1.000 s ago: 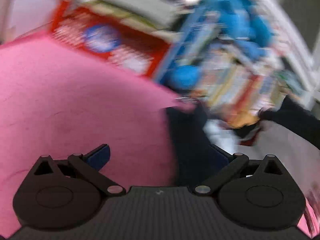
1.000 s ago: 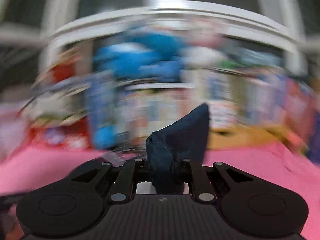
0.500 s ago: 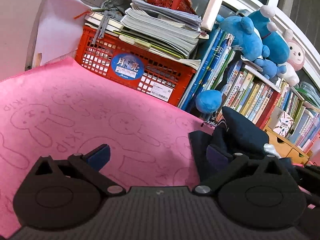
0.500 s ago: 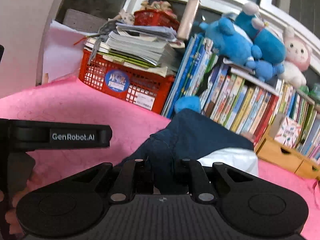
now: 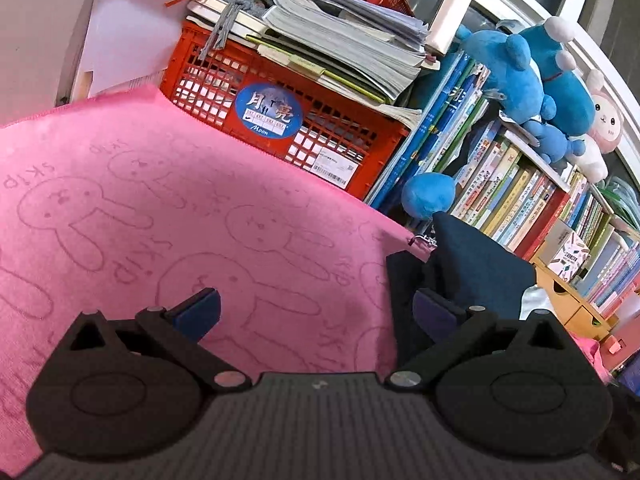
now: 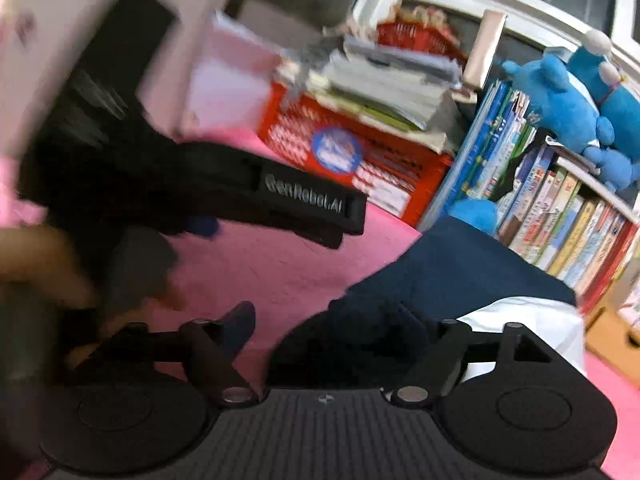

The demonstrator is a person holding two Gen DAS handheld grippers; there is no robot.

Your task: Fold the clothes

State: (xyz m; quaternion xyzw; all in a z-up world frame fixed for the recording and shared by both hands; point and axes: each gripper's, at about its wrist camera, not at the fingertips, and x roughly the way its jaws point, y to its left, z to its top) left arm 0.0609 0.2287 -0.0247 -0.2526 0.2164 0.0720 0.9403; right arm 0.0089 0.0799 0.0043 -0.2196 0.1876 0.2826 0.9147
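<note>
A dark navy garment (image 6: 452, 268) with a white part (image 6: 524, 316) lies bunched on the pink rabbit-print towel (image 5: 160, 208). My right gripper (image 6: 340, 328) is low over its near edge. Its jaws are opening wide; the cloth lies loose between them and covers the right finger, and no pad presses it. My left gripper (image 5: 316, 312) hovers open over the towel, its right finger (image 5: 432, 312) beside the garment (image 5: 476, 268) edge. The left gripper's black housing (image 6: 304, 200) and a person's hand (image 6: 40, 264) show in the right wrist view.
A red crate (image 5: 288, 120) stacked with papers stands at the towel's far edge. A shelf of upright books (image 5: 520, 196) with blue plush toys (image 5: 520, 68) runs along the right. A wooden drawer box (image 5: 568, 300) sits behind the garment.
The right gripper, shut on the navy cloth before, came down to the towel and has spread its jaws, letting the cloth go. The left gripper stayed open and nearly still.
</note>
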